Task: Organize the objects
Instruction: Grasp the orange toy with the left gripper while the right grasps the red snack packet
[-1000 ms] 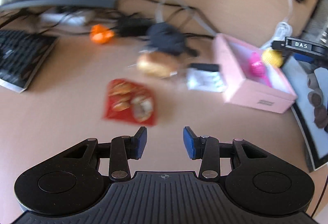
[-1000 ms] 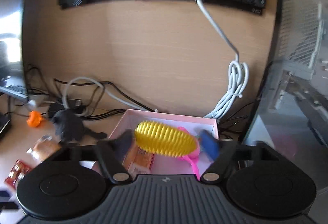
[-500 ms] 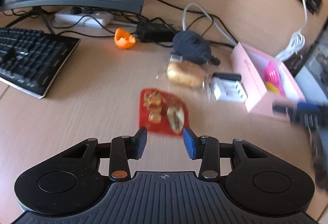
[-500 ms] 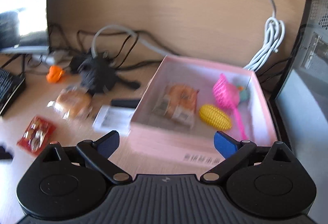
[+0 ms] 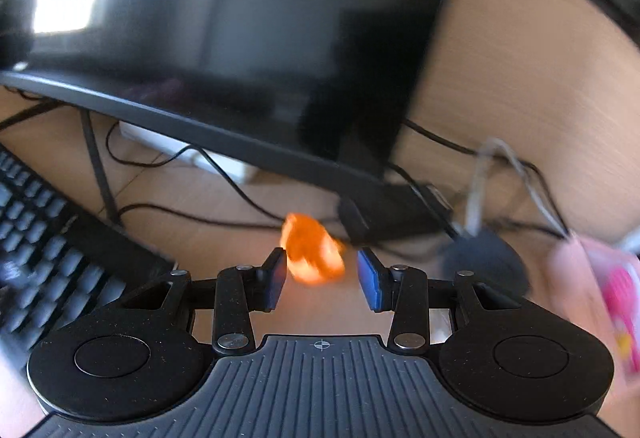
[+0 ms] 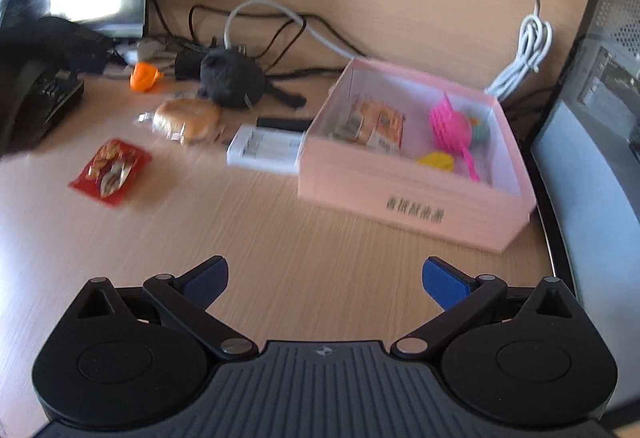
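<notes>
A small orange object (image 5: pixel 312 254) lies on the desk just ahead of my open left gripper (image 5: pixel 322 274), between its blue pads without a clear grip; it also shows in the right wrist view (image 6: pixel 145 76). My right gripper (image 6: pixel 325 280) is wide open and empty above the desk, in front of the pink box (image 6: pixel 404 205). The box holds a snack pack (image 6: pixel 372 125), a pink ball (image 6: pixel 450 127) and a yellow ridged toy (image 6: pixel 437 161). A red snack packet (image 6: pixel 110 171), a wrapped bun (image 6: pixel 188 119), a white pack (image 6: pixel 264 149) and a dark plush (image 6: pixel 232 77) lie left of the box.
A monitor (image 5: pixel 240 37) hangs close over the left gripper, with a keyboard (image 5: pixel 44 250) at left and cables (image 5: pixel 240 193) and a black adapter (image 5: pixel 392 213) behind. A white coiled cable (image 6: pixel 524 57) and a computer case (image 6: pixel 600 117) stand right of the box.
My left gripper moved forward past the red packet to the orange object under the monitor. My right gripper let go of the yellow toy in the box, opened wide and drew back.
</notes>
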The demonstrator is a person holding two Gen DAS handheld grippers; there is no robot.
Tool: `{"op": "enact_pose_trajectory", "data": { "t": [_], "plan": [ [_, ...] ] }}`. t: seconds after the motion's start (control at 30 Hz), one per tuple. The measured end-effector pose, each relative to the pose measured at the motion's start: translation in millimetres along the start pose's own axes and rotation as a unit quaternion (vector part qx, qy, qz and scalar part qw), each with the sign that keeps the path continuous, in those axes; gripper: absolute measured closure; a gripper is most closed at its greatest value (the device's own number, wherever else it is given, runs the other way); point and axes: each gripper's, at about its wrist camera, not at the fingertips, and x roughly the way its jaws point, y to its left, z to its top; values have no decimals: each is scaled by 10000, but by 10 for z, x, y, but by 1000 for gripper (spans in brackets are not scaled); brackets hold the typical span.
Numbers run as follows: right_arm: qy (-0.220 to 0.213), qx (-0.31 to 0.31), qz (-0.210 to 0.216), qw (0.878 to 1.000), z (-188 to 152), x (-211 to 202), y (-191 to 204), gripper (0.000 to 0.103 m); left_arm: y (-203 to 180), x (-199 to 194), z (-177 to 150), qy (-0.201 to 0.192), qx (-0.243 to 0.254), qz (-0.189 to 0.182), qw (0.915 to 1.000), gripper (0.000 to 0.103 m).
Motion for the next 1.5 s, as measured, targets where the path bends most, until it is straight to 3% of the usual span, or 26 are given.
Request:
{"op": "enact_pose_trajectory", "data": {
  "t": [0.1, 0.27, 0.47, 0.7, 0.8, 0.87, 0.9, 0.97, 1.03, 1.17, 1.3, 1.5],
  "plan": [
    [190, -91, -126, 9997, -108, -53, 108, 0, 50, 359, 55, 165, -100, 144, 9997, 60],
    [383, -204, -169, 9989, -237, -148, 204, 0, 51, 590, -1, 330, -236, 143, 9991, 60],
    [442, -200, -235, 9985, -246, -139, 215, 0, -26, 562, -140, 260, 44, -50, 9996, 60],
    [410, -507, -31, 9979, -206, -120, 443, 0, -72, 513, -282, 104, 576, -222, 9980, 60],
    [365, -684, 23, 9970, -226, -156, 559, 0, -153, 543, -288, 115, 793, -29, 9968, 65],
    [380, -729, 60, 9966, -256, -179, 604, 0, -112, 507, -250, 211, 674, -18, 9975, 67],
    [403, -732, 67, 9965, -272, -183, 622, 0, -88, 476, -245, 262, 536, -78, 9982, 73],
    [419, -713, 76, 9965, -289, -196, 635, 0, -9, 360, -247, 360, 336, -217, 9986, 90],
    [391, -684, 109, 9968, -275, -207, 633, 0, 93, 154, -258, 432, 246, -390, 9980, 90],
    [217, -635, 304, 9973, -135, -185, 693, 0, 139, -338, -494, 531, 539, -654, 9950, 91],
    [7, -688, 668, 9954, 64, -91, 876, 0, 329, -920, -718, 632, 254, -918, 9934, 91],
    [-224, -641, 1377, 9882, 446, 242, 1264, 0, 668, -1584, -1037, 763, -295, -703, 9942, 91]
  ]
}}
